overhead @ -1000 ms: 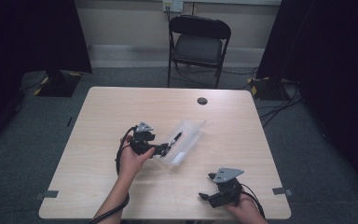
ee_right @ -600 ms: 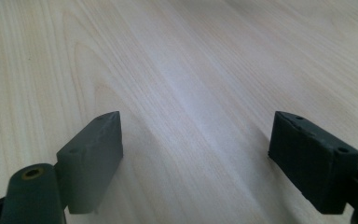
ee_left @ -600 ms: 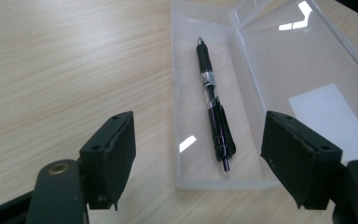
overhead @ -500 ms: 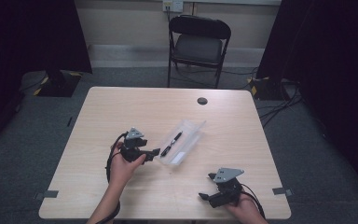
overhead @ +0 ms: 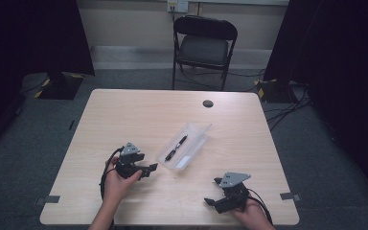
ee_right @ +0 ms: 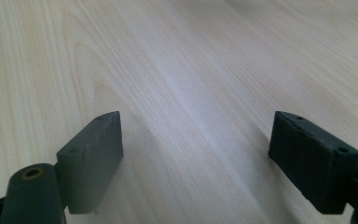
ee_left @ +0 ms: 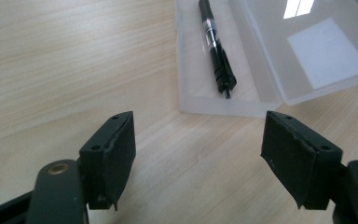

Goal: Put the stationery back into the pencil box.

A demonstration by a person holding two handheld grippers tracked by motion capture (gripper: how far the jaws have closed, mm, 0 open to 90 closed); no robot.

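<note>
A clear plastic case (overhead: 184, 146) lies open at the middle of the wooden table, with a black pen (overhead: 176, 147) inside it. In the left gripper view the pen (ee_left: 216, 49) rests in the case's near tray (ee_left: 200, 84), and the lid (ee_left: 307, 46) lies flat beside it. My left gripper (overhead: 149, 168) sits just left of the case, open, nothing between its jaws. It points at the case (ee_left: 200, 154). My right gripper (overhead: 211, 202) is open near the table's front right edge, over bare wood (ee_right: 196, 154).
A small black round disc (overhead: 208, 103) sits near the table's far edge. A black folding chair (overhead: 203, 45) stands behind the table. Cables run along the floor at the right. Tape marks (overhead: 287, 196) sit at the table's front corners.
My left gripper has drawn back from the case toward the front left of the table. The pen lies in the case. The right gripper has stayed put.
</note>
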